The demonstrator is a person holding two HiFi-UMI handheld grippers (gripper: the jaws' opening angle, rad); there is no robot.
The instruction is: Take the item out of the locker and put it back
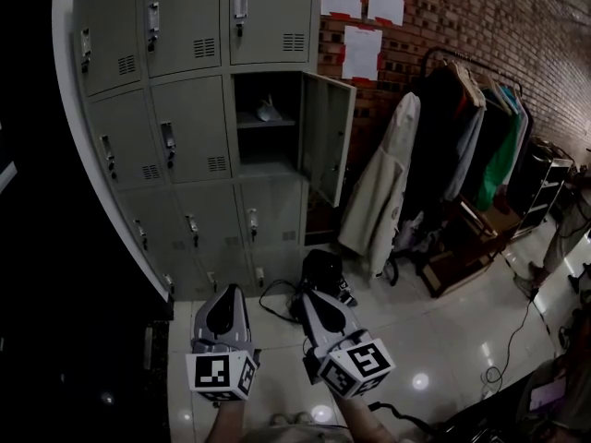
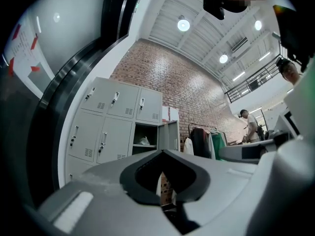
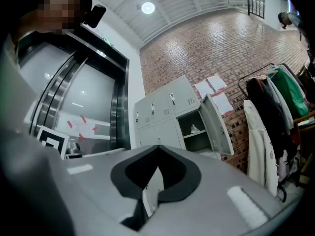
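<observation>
A bank of grey lockers [image 1: 175, 127] stands against the brick wall. One locker [image 1: 268, 141] in its middle row is open, with its door [image 1: 328, 137] swung out to the right. A small pale item [image 1: 269, 111] lies on that locker's upper shelf; it also shows as the pale item [image 2: 143, 141] in the left gripper view and the pale item [image 3: 196, 129] in the right gripper view. My left gripper [image 1: 224, 295] and right gripper [image 1: 309, 301] are side by side low in the head view, well short of the lockers. Both are shut with nothing between the jaws, and both point toward the lockers.
A clothes rack [image 1: 462, 146] with coats and jackets stands right of the open door. A black bag [image 1: 323, 270] and cables lie on the tiled floor below the lockers. A dark curved wall [image 1: 55, 247] fills the left. A person [image 2: 251, 124] stands far off.
</observation>
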